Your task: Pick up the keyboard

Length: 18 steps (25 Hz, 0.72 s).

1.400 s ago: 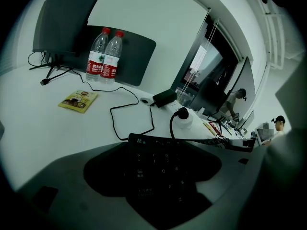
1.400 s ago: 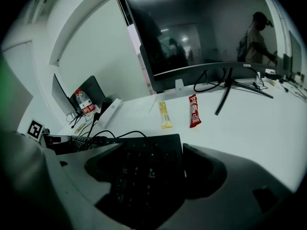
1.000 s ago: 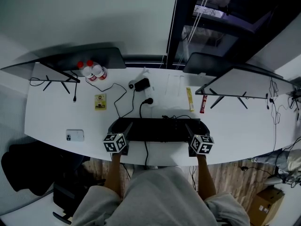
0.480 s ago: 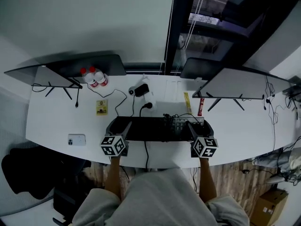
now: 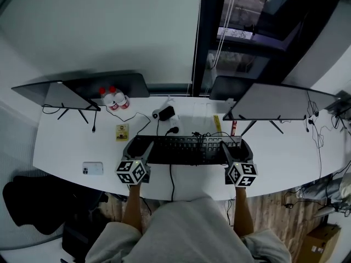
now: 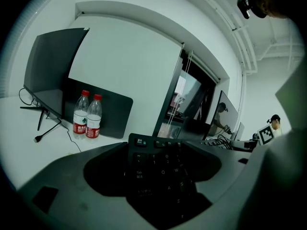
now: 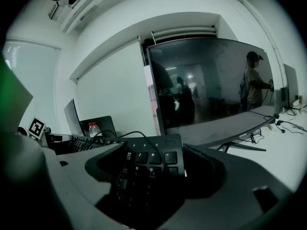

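Black keyboard (image 5: 189,149) had tipped keys-up since before — left gripper (image 5: 138,148) and right gripper (image 5: 235,148) clamped its ends; white desk (image 5: 290,158) lay open at lower right.

One keyboard (image 5: 186,148), two monitors (image 5: 274,101), two water bottles (image 5: 115,98) and one phone (image 5: 92,169).
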Tool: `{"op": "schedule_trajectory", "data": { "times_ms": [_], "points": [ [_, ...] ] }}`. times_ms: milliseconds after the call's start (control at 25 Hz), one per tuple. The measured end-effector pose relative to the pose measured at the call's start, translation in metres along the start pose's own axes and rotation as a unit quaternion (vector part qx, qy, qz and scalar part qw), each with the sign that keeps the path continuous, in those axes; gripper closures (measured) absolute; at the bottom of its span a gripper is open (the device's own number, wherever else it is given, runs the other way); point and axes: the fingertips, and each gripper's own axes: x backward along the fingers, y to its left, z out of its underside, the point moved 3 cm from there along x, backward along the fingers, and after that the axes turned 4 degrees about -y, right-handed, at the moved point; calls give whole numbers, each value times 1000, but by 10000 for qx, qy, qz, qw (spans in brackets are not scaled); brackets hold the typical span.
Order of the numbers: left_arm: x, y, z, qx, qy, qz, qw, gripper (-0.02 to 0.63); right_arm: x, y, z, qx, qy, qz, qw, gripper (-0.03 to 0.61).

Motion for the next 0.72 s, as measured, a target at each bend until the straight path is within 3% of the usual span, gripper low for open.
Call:
{"op": "schedule_trajectory", "data": {
  "times_ms": [720],
  "points": [
    [9, -10, -33, -234, -438, 112, 9987, 295, 10, 7, -26, 67, -498, -52, 9987, 206]
  ]
}}
